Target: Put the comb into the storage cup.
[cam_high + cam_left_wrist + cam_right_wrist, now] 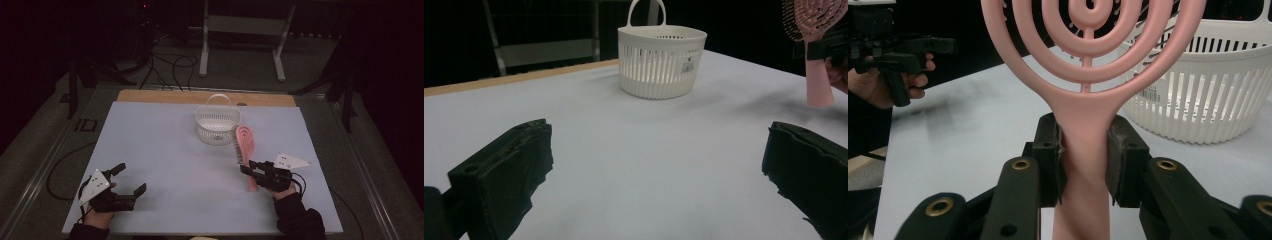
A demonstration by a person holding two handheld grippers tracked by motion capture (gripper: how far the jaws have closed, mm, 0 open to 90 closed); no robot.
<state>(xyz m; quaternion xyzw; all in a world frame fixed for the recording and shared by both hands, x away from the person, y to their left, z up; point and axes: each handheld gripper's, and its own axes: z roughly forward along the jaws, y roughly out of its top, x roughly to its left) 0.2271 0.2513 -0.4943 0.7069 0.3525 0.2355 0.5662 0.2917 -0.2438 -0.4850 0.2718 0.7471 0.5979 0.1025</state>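
Beside the white basket (pixel 217 123), right of it: pink hairbrush (pixel 244 146), handle clamped between the jaws of the right gripper (pixel 248 167), its head raised near the rim. Left gripper (pixel 131 179): jaws spread wide, holding nothing, well apart at the near left of the table (pixel 165 150). Risk: the smooth, tapered handle may slip or twist in the pads; the bristled head may catch the basket rim and tip it.

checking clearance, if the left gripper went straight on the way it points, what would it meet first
Probably the white basket: in the left gripper view it stands ahead between the open jaws of the left gripper, with bare table before it. Depth is hard to judge.
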